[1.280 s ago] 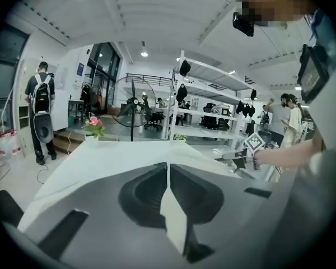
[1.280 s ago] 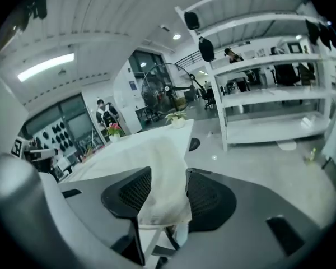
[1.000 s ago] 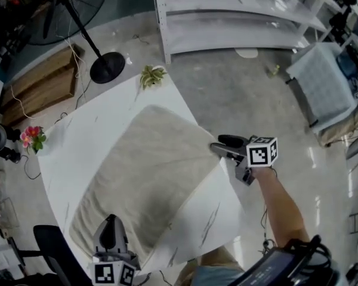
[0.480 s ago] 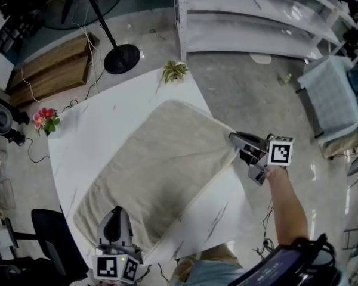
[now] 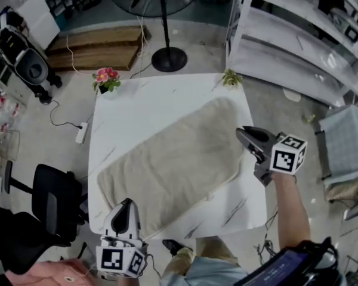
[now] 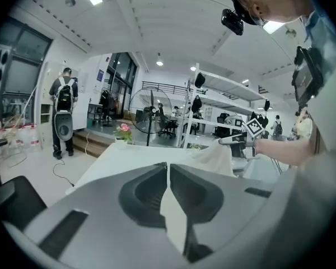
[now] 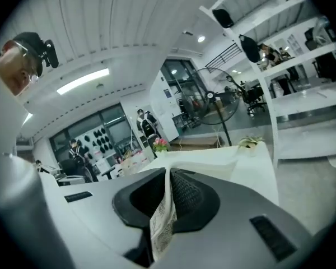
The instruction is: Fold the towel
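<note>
With towel (image 5: pixel 173 159) corners pinched in the left tongs (image 5: pixel 126 204) and right tongs (image 5: pixel 241 133), both should be raised evenly, probably toward the far edge.

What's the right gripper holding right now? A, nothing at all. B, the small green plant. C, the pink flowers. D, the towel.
D: the right gripper has its jaws shut on a fold of the towel, as its own view shows.

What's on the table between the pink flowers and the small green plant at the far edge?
Nothing: the head view shows bare white tabletop between the pink flowers and the small green plant. The beige towel lies nearer the person.
</note>
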The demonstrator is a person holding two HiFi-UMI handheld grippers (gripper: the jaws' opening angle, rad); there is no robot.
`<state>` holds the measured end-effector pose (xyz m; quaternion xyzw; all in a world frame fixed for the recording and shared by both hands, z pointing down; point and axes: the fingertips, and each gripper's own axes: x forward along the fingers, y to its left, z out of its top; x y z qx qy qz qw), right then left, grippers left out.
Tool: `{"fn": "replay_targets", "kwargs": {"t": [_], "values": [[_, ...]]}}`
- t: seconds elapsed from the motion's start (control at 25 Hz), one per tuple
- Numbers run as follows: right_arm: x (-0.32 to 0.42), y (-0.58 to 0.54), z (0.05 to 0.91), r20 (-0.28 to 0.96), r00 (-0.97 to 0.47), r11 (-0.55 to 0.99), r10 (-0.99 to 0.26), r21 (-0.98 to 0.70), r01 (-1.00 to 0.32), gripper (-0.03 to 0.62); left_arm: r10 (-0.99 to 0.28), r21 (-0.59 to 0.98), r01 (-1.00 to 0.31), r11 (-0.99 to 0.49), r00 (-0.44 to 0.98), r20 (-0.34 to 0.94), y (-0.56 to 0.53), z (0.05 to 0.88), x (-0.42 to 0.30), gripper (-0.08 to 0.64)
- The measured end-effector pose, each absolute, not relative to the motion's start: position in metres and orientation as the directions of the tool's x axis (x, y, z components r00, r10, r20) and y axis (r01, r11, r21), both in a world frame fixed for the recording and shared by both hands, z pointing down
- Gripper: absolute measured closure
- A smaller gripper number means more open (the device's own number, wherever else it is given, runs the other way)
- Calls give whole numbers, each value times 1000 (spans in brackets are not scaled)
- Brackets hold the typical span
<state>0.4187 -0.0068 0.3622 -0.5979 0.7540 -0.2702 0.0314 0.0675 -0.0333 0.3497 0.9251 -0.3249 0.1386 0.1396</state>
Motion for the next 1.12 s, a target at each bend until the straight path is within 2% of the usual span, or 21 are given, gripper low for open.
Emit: {"fn": "replay_targets", "kwargs": {"t": [0.24, 0.52, 0.76, 1.12], "values": [[301, -49, 349, 335, -430, 333, -838, -309, -891, 554, -666, 177, -722, -668, 687, 290, -15, 332, -8, 540], [166, -64, 366, 418, -584, 537, -696, -236, -810, 554, -764, 185, -809, -557, 587, 267, 9, 324, -91, 540], [74, -56, 395, 503, -654, 677, -565, -170, -716, 554, -816, 201, -859, -471, 511, 271, 24, 329, -141, 540], [-22, -30, 423, 574, -681, 775, -455, -123, -620, 554, -837, 216, -877, -428, 475, 272, 26, 332, -189, 540]]}}
